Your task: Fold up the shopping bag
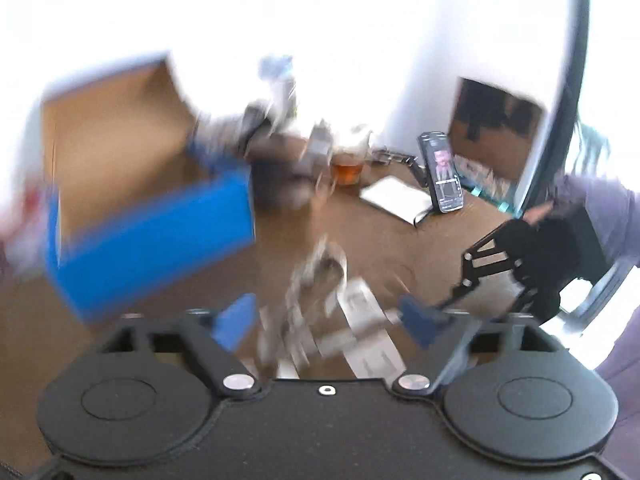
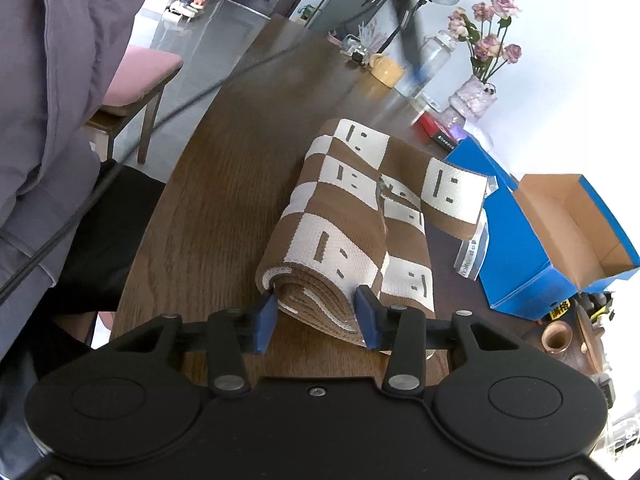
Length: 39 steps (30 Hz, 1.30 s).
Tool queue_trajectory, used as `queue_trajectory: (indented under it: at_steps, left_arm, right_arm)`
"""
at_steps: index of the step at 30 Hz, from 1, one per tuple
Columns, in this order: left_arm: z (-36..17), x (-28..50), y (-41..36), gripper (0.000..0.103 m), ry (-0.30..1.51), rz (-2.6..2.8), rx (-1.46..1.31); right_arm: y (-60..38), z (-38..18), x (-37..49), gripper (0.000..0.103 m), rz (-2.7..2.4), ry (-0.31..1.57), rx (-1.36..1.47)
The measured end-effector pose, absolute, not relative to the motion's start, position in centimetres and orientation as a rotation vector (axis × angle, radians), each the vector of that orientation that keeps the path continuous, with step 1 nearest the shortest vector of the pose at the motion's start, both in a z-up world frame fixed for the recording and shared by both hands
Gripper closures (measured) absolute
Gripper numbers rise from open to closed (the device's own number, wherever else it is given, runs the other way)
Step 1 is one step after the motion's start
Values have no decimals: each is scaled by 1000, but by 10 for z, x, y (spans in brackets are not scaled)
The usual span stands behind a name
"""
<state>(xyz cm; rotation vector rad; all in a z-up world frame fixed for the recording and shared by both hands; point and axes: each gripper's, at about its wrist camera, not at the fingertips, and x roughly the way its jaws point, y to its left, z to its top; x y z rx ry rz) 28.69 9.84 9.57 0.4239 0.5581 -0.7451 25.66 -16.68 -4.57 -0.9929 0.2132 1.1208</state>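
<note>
Blue pads of the left hand-held gripper [image 1: 326,326] stand wide apart with nothing pressed between them; below lies a smeared brown-and-white shape, probably the shopping bag [image 1: 320,320], too blurred to be sure. One open blue box [image 1: 152,236] sits to the left on the tabletop [image 1: 440,248], with one phone [image 1: 442,172] propped upright and one glass of amber drink [image 1: 347,170] farther back.

From the right wrist, the right hand-held gripper [image 2: 318,318] tilts downward, its two pads clamped on the rolled end of the checkered bag [image 2: 352,216]. One blue box [image 2: 552,240] stands just beside the bag, one vase of roses [image 2: 478,88] beyond, and a purple sleeve [image 2: 56,80] fills the left.
</note>
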Motion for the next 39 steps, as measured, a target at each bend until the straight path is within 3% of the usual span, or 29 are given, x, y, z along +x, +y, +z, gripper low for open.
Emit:
queue_trajectory:
  at_steps: [2, 3, 5, 6, 7, 14, 18, 21, 24, 27, 28, 34, 39]
  left_arm:
    - [83, 294, 75, 17, 570, -726, 512]
    - [69, 305, 58, 24, 599, -712, 557]
    - [47, 325, 46, 60, 668, -690, 592]
    - [41, 336, 52, 86, 721, -665, 555]
    - [35, 350, 55, 88, 776, -636, 502]
    - [14, 403, 122, 83, 916, -546, 145]
    - [-3, 408, 136, 64, 916, -526, 50]
    - [6, 406, 140, 62, 893, -510, 25]
    - [47, 380, 140, 61, 713, -518, 68]
    - [71, 351, 117, 47, 597, -621, 219]
    - [72, 342, 104, 46, 587, -685, 273]
    - [31, 296, 9, 46, 598, -1057, 570]
    - [4, 297, -24, 48, 677, -1202, 627]
  right_arm:
    - [-165, -46, 256, 58, 1119, 210, -1006]
    - [-165, -46, 256, 58, 1119, 208, -1014]
    - [-164, -46, 255, 58, 1118, 205, -1030]
    - [-164, -46, 254, 58, 1118, 206, -1034]
    - [-165, -46, 253, 58, 1118, 206, -1035]
    - [-166, -46, 254, 59, 1129, 199, -1038]
    - [-168, -46, 256, 59, 1139, 191, -1023]
    - [-170, -45, 258, 59, 1143, 189, -1023]
    - [-170, -45, 259, 59, 1148, 187, -1035]
    - [-171, -44, 262, 59, 1156, 186, -1042]
    - [-171, -44, 263, 59, 1161, 187, -1043]
    - [-170, -42, 264, 59, 1177, 191, -1062]
    - [-170, -41, 266, 60, 1190, 196, -1085]
